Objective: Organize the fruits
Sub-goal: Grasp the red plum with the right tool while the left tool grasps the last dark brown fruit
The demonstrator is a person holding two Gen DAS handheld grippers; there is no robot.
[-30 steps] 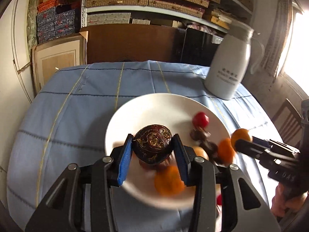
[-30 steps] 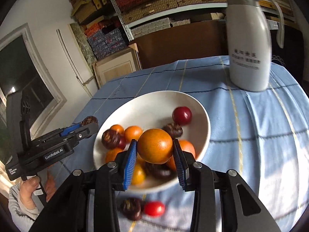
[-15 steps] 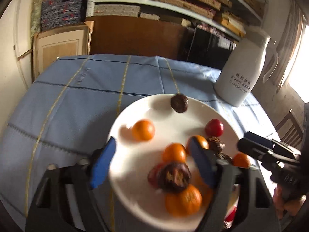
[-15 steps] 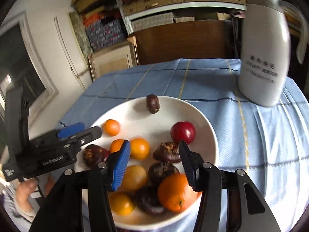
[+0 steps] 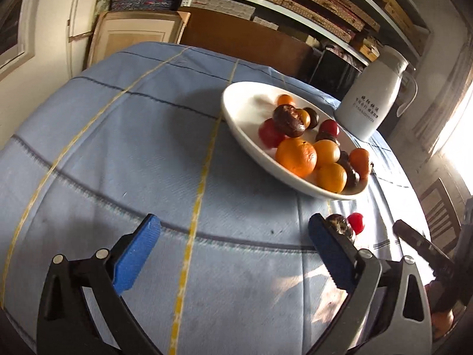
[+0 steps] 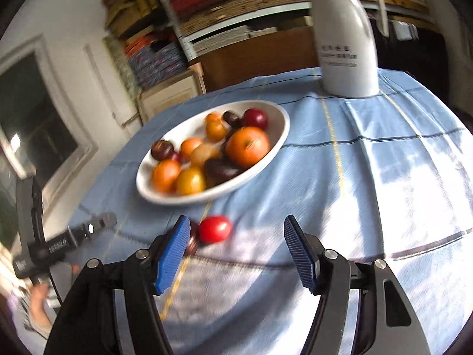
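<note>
A white plate (image 5: pixel 245 109) (image 6: pixel 278 145) on the blue tablecloth holds several oranges, red fruits and dark brown fruits; the big orange (image 5: pixel 296 156) (image 6: pixel 248 146) lies among them. A red fruit (image 6: pixel 214 229) (image 5: pixel 355 222) and a dark fruit (image 5: pixel 338 224) (image 6: pixel 192 241) lie on the cloth in front of the plate. My left gripper (image 5: pixel 233 251) is open and empty, low over bare cloth left of the plate. My right gripper (image 6: pixel 236 254) is open and empty, low over the cloth; the red fruit lies just ahead of its left finger.
A white thermos jug (image 5: pixel 371 100) (image 6: pixel 346 35) stands behind the plate. The round table is covered by a blue cloth (image 5: pixel 118 153) with yellow stripes. Shelves of boxes and a brown cabinet (image 5: pixel 245 41) stand behind. A chair (image 5: pixel 440 207) is at the right.
Both grippers let go of their fruit, the dark one and the big orange, into the plate, opened wide and pulled back and down toward the near cloth.
</note>
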